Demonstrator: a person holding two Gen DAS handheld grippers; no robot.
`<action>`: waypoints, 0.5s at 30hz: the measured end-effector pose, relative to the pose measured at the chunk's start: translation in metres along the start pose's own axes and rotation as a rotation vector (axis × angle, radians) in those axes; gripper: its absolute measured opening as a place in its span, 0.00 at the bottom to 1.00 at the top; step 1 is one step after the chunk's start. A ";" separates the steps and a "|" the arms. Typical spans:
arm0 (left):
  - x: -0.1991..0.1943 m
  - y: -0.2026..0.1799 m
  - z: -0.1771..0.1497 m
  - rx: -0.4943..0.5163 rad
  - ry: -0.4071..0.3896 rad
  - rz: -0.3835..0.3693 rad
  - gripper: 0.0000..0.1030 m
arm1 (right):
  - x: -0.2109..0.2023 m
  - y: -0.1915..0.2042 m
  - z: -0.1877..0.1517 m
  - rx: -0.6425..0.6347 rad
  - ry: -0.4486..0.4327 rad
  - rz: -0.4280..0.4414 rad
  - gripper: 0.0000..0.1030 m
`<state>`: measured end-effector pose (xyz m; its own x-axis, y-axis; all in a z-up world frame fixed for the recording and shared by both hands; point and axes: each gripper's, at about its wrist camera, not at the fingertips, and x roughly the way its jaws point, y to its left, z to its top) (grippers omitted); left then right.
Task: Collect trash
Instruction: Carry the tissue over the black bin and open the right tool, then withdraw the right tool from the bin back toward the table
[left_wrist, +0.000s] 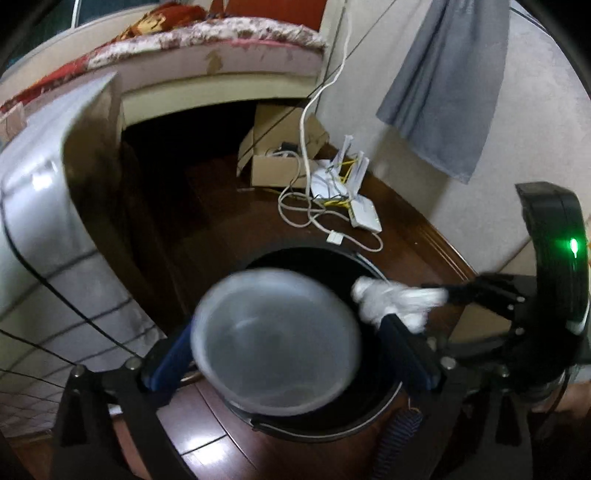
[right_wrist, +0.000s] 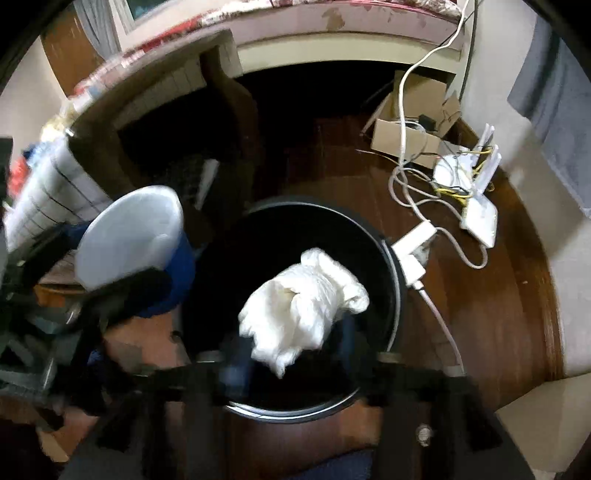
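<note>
A black round bin (left_wrist: 314, 428) (right_wrist: 397, 295) stands on the wooden floor under both grippers. A translucent plastic bowl (left_wrist: 273, 339) (right_wrist: 129, 236), blurred, hangs over the bin's mouth between the blue fingers of my left gripper (left_wrist: 286, 326). Its jaws stand wide, and a gap shows beside the right finger (left_wrist: 402, 350). A crumpled white wad (right_wrist: 299, 306) (left_wrist: 395, 302) sits over the bin's opening just past my right gripper (right_wrist: 291, 339). That gripper's blurred fingers are spread apart and do not press on the wad.
A white router (right_wrist: 480, 218) with tangled cables, a white adapter (right_wrist: 413, 251) and an open cardboard box (left_wrist: 280, 155) lie on the floor behind the bin. A bed (left_wrist: 221, 55), a grey cloth (left_wrist: 443, 92) on the wall and a table with a checked cover (left_wrist: 37, 221) surround it.
</note>
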<state>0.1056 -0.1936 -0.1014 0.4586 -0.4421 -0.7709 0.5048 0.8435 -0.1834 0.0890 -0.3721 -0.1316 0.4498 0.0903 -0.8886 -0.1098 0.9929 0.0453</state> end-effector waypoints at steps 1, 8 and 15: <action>0.003 0.002 0.000 -0.016 0.009 0.003 0.97 | 0.002 0.002 -0.001 -0.026 0.007 -0.035 0.84; -0.003 0.018 -0.010 -0.069 0.012 0.105 0.99 | 0.011 -0.012 -0.007 0.003 0.082 -0.096 0.84; -0.020 0.028 -0.013 -0.080 -0.017 0.163 0.99 | 0.001 -0.003 -0.002 0.001 0.064 -0.083 0.86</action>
<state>0.1009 -0.1567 -0.0993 0.5424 -0.3017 -0.7841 0.3631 0.9258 -0.1050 0.0881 -0.3755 -0.1337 0.3994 0.0031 -0.9168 -0.0735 0.9969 -0.0287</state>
